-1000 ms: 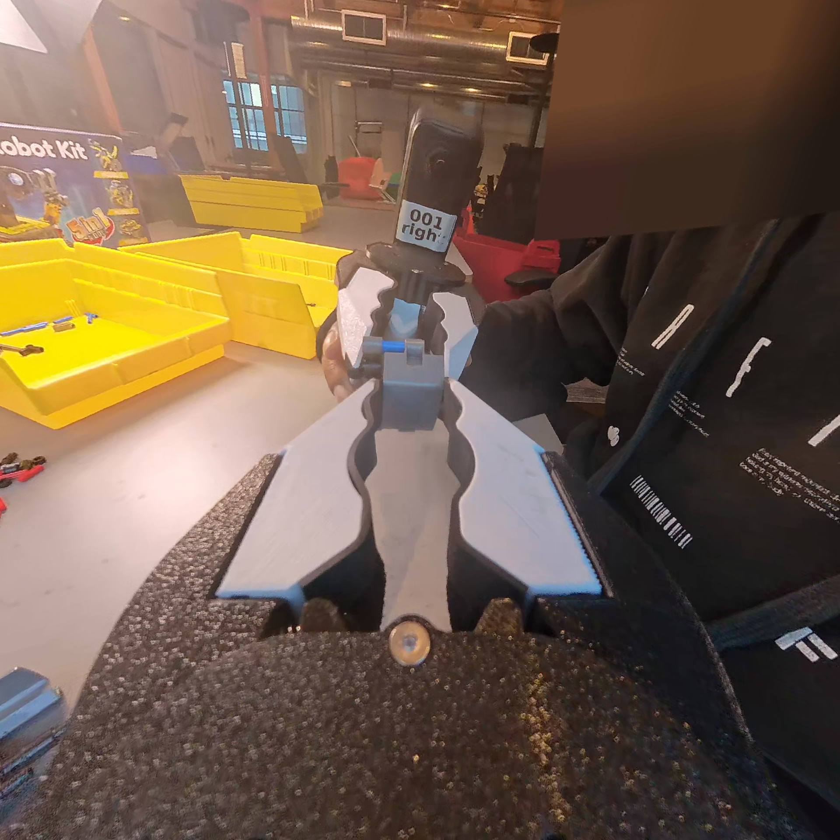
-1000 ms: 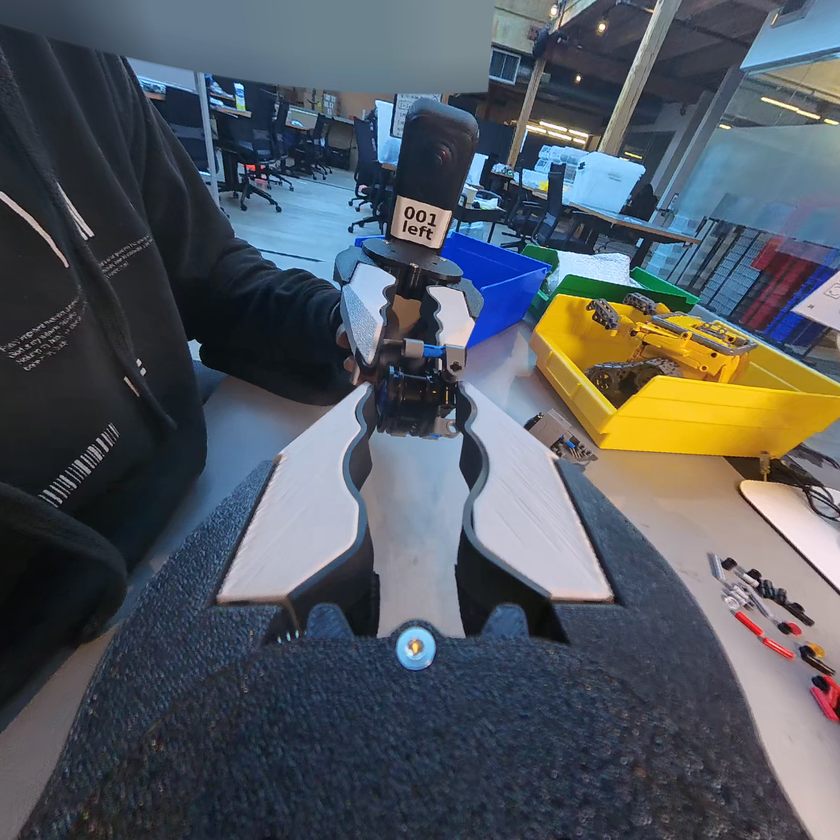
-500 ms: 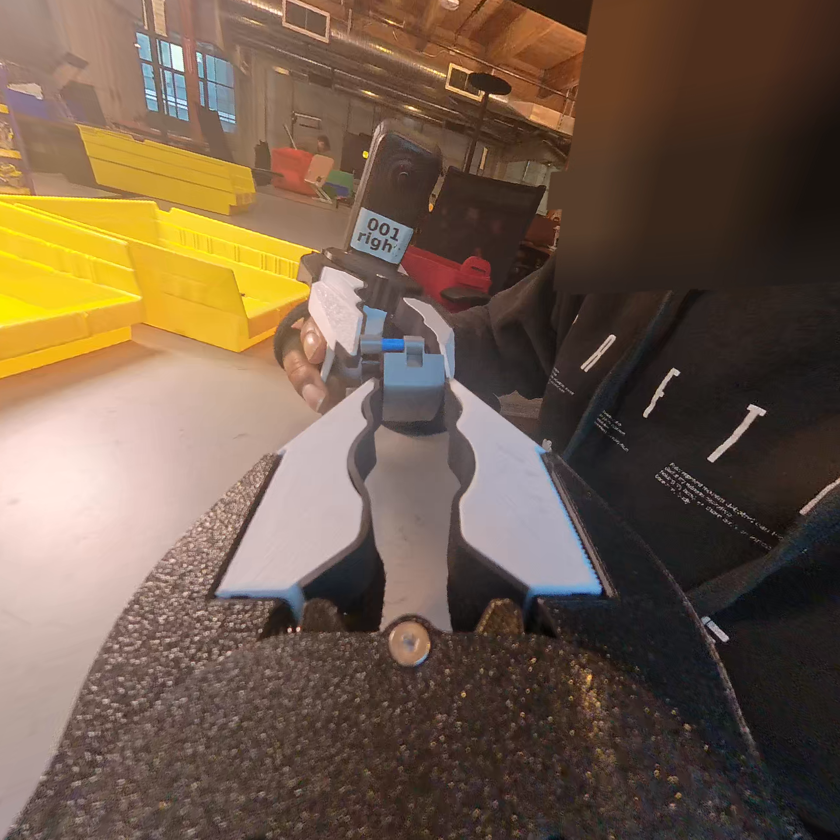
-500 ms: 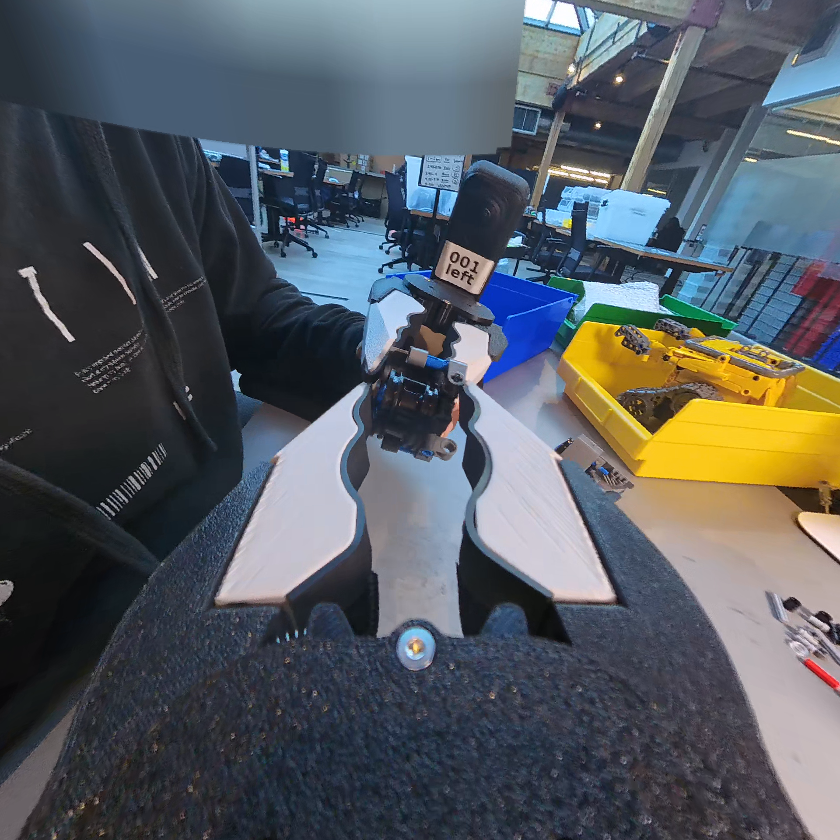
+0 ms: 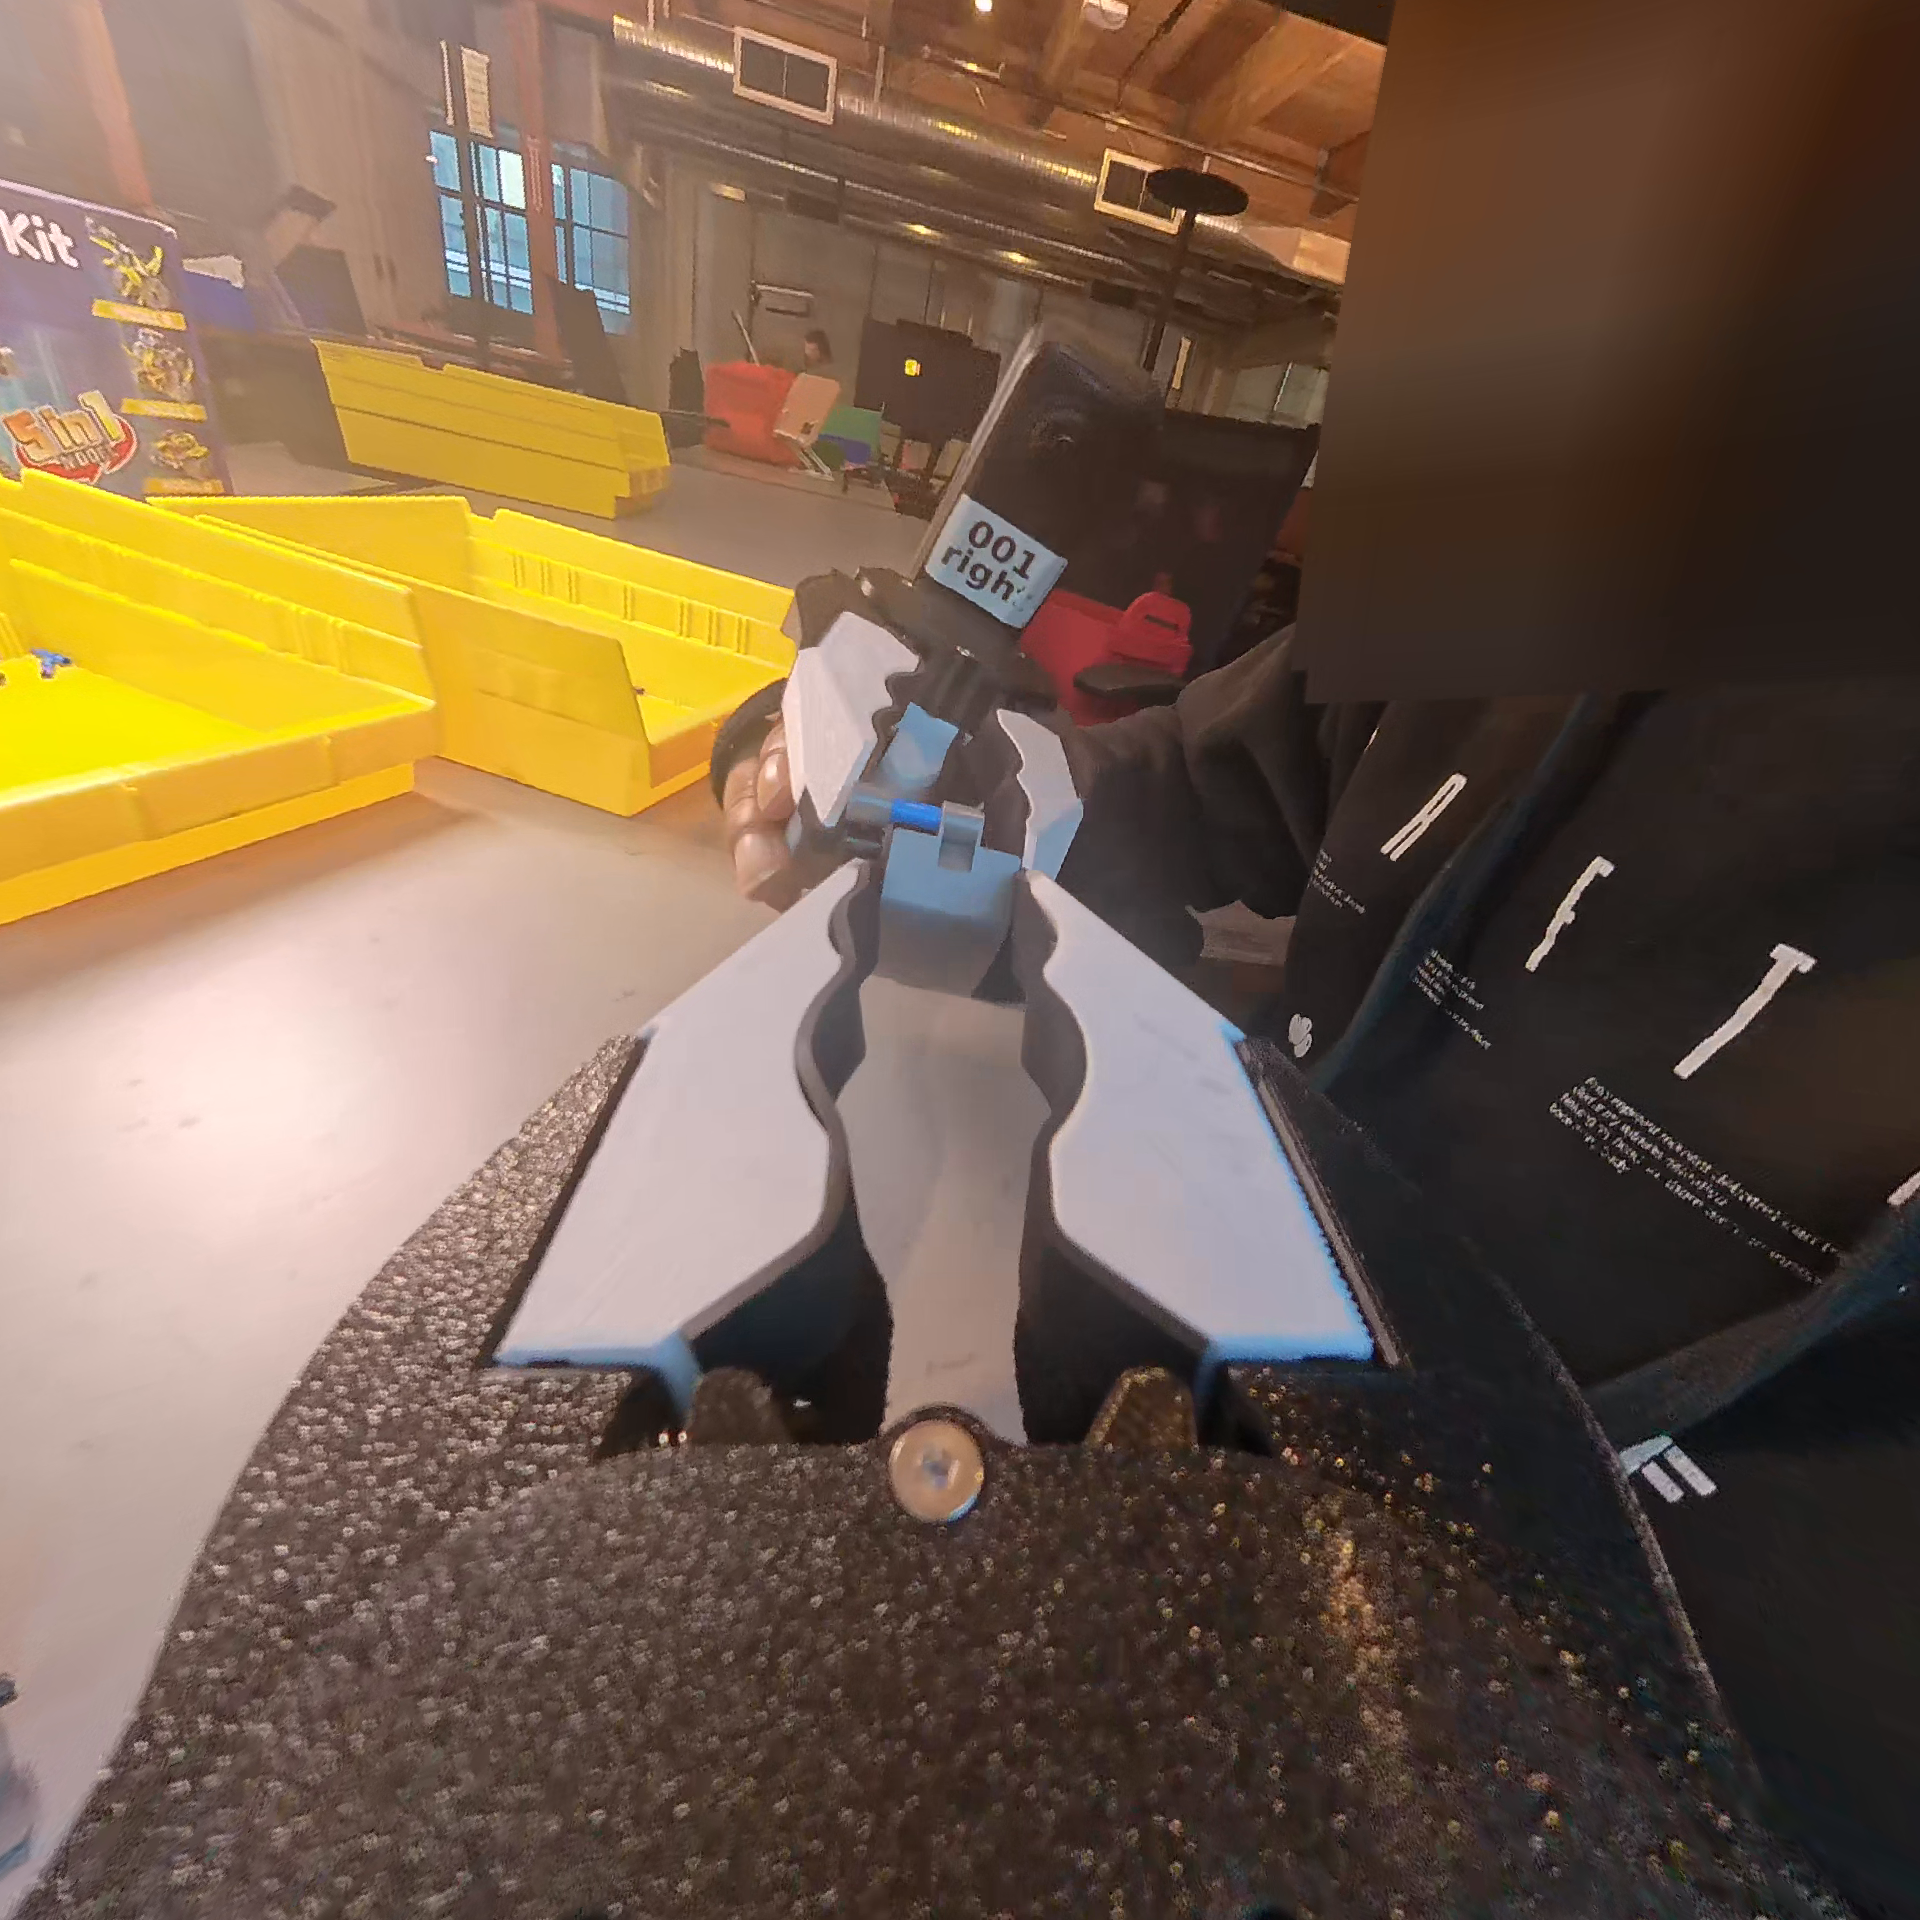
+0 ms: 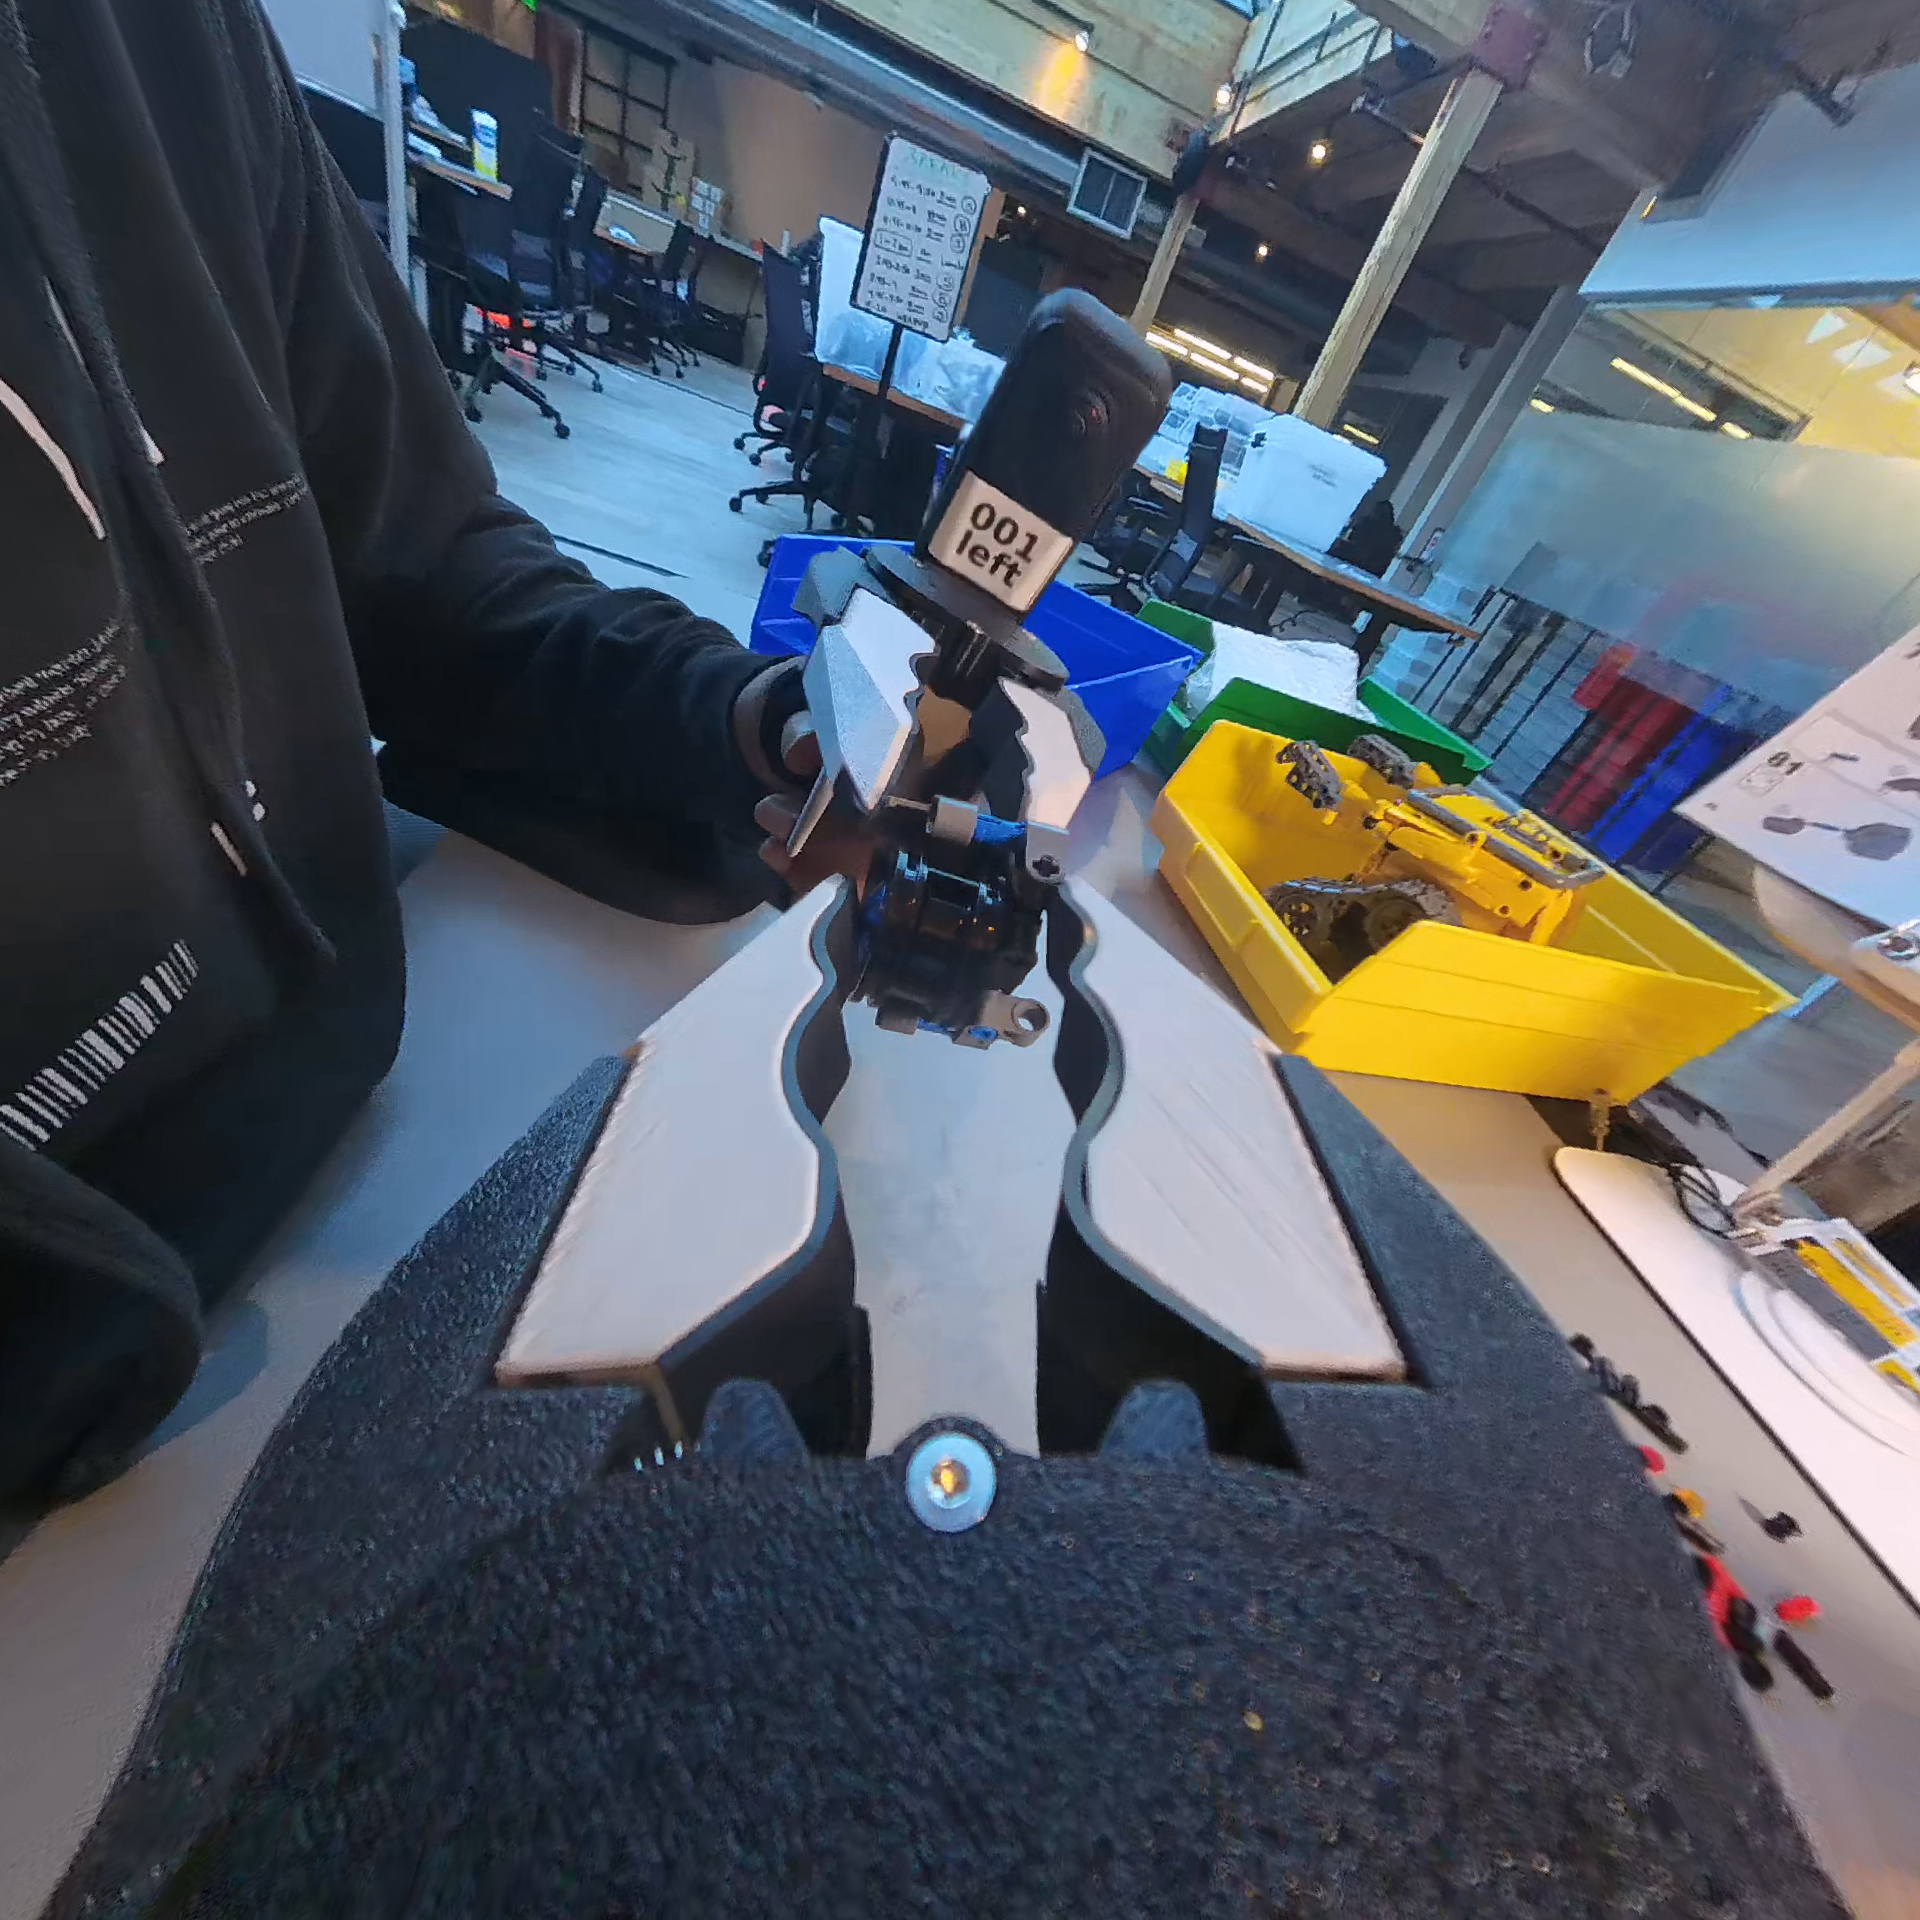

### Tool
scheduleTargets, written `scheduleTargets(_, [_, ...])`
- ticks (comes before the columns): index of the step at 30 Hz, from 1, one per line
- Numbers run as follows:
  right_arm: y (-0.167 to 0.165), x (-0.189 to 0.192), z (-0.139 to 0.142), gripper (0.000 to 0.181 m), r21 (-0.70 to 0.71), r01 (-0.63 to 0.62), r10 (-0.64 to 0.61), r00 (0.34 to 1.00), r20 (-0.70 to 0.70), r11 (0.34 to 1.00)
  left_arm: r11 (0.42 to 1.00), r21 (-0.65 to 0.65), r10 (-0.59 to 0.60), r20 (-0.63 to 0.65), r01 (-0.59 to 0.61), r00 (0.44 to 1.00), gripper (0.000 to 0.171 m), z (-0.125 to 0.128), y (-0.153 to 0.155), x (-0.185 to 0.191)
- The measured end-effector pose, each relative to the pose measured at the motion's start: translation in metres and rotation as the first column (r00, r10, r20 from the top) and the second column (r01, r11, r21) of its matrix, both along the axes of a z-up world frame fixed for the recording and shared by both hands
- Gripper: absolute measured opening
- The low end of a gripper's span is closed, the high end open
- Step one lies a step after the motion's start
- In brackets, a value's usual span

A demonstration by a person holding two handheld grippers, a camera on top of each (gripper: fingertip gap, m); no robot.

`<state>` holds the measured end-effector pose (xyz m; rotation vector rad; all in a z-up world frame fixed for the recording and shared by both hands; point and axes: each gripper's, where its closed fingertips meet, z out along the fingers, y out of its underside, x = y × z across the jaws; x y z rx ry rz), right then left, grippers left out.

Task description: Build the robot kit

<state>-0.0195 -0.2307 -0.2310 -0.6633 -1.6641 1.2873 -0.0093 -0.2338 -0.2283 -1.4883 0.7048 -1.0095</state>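
So both grippers have tipped over a bit since a moment ago, left gripper and right gripper still pinched shut on the same small grey block assembly, blue pin probably mid-seating.

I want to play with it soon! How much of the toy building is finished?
Looks done: a yellow tracked model sits built in the yellow bin. In hand: the left gripper and right gripper both pinch one small grey-and-black part, held above the table. Probably left: loose pieces lie on the table, unused. How many steps remain, I can't tell.
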Motion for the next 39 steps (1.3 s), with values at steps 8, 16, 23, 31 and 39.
scheduleTargets(8, [0.003, -0.001, 0.003, 0.034, 0.065, 0.061, -0.059, 0.998, -0.035, 0.996, 0.999, -0.034, 0.015, 0.071, -0.013, 0.997, 0.024, 0.003, 0.003, -0.002])
scheduleTargets(16, [0.005, -0.002, 0.007, 0.033, 0.004, 0.079, -0.078, 0.997, -0.028, 0.997, 0.997, -0.076, 0.029, 0.152, -0.018, 0.988, 0.024, 0.008, 0.007, -0.003])
scheduleTargets(23, [0.009, -0.002, 0.009, 0.033, 0.063, 0.123, -0.120, 0.991, -0.056, 0.990, 0.990, -0.142, 0.056, 0.240, -0.022, 0.969, 0.026, 0.012, 0.011, -0.004])
scheduleTargets(31, [0.008, -0.003, 0.010, 0.038, -0.265, -0.020, 0.040, 0.997, 0.069, 0.964, 0.992, -0.122, 0.034, 0.190, -0.011, 0.981, 0.025, 0.008, 0.011, -0.005])
scheduleTargets(39, [0.011, -0.002, 0.013, 0.033, -0.372, -0.046, 0.075, 0.995, 0.064, 0.927, 0.995, -0.099, 0.032, 0.186, -0.014, 0.982, 0.025, 0.008, 0.010, -0.003])
